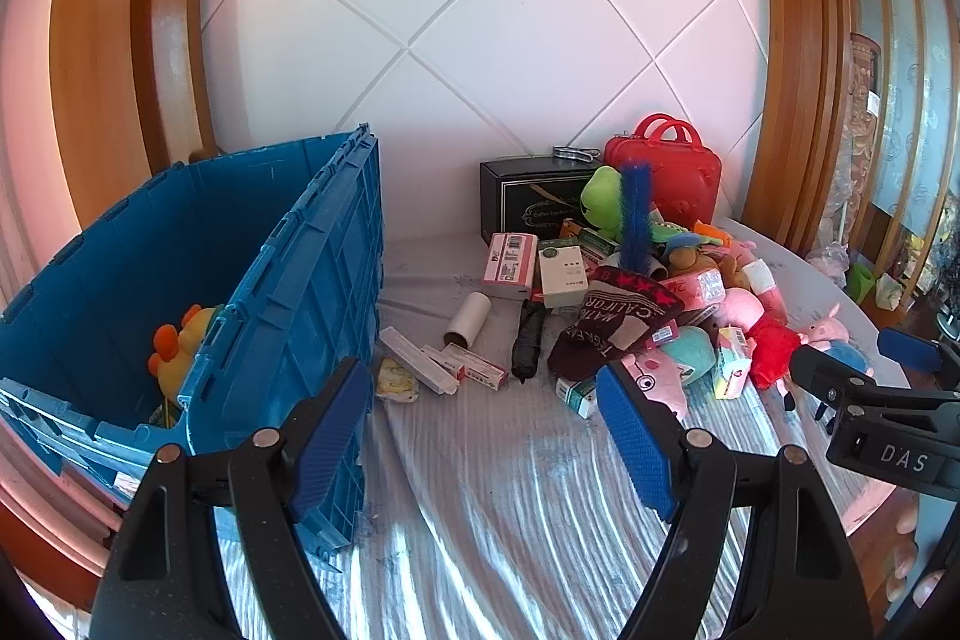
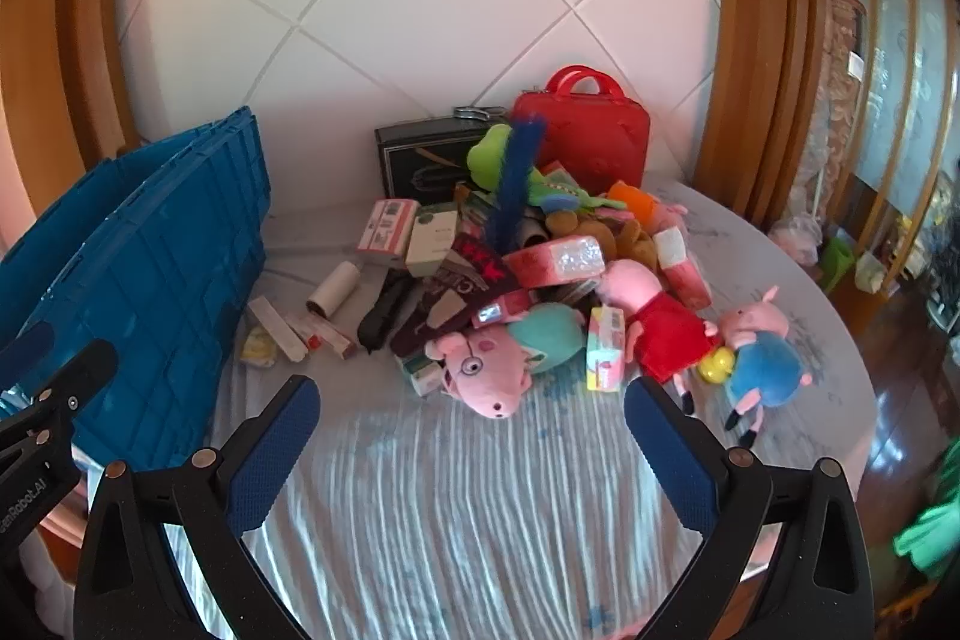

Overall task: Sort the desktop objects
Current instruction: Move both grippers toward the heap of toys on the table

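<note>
Both hand-held grippers, left (image 1: 483, 436) and right (image 2: 471, 451), gape wide over soft, light plush pig (image 2: 489, 376), best pinched at its body

The crate (image 1: 288, 280) at nine o'clock is solid blue, and the plush chick (image 1: 180, 346) inside it is yellow with an orange comb. At twelve o'clock stand a glossy red case (image 2: 585, 130) and a black box (image 2: 420, 160) with pale line trim. The pig toys are pink: one (image 2: 654, 316) in a red dress, one (image 2: 762, 358) in blue at three o'clock. The tablecloth (image 2: 480, 490) is pale blue with white stripes. The finger pads (image 2: 273, 454) are blue and dimpled on black frames.
</note>
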Demonstrator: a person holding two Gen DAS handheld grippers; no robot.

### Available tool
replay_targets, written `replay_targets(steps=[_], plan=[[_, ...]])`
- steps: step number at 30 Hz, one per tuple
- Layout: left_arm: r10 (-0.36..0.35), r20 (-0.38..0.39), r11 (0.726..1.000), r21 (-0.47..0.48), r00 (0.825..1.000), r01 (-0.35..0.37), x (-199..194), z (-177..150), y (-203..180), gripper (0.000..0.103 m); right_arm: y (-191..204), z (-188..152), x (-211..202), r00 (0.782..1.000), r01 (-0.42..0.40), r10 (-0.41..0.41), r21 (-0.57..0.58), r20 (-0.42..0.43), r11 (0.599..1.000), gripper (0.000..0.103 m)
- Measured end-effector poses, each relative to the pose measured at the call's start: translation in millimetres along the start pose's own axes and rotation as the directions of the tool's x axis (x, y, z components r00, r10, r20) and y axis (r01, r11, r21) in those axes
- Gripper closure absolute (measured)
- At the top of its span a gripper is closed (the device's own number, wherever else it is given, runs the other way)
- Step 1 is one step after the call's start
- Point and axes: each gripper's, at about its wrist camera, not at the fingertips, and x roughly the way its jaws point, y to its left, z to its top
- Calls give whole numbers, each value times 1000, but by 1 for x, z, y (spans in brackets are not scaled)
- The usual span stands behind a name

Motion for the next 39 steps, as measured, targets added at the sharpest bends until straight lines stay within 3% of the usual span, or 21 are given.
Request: replay_targets(steps=[15, 21, 27, 33, 39], plan=[[-56, -51, 998, 17, 997, 57, 35, 0, -27, 25, -47, -9, 16, 995, 87, -84, 50, -54, 995, 0], [-46, -166, 999, 21, 985, 50, 90, -6, -67, 25, -118, -16, 50, 985, 138, -127, 86, -119, 987, 0], [-29, -301, 1000, -13, 953, 26, 157, -16, -112, 25, -216, -26, 101, 968, 173, -140, 144, -210, 974, 0], [13, -324, 1000, -22, 946, -21, 208, -18, -172, 25, -309, -35, 151, 943, 203, -139, 191, -302, 960, 0], [-43, -387, 994, 80, 921, 80, 252, -24, -263, 25, -362, -47, 187, 915, 237, -162, 168, -370, 957, 0]])
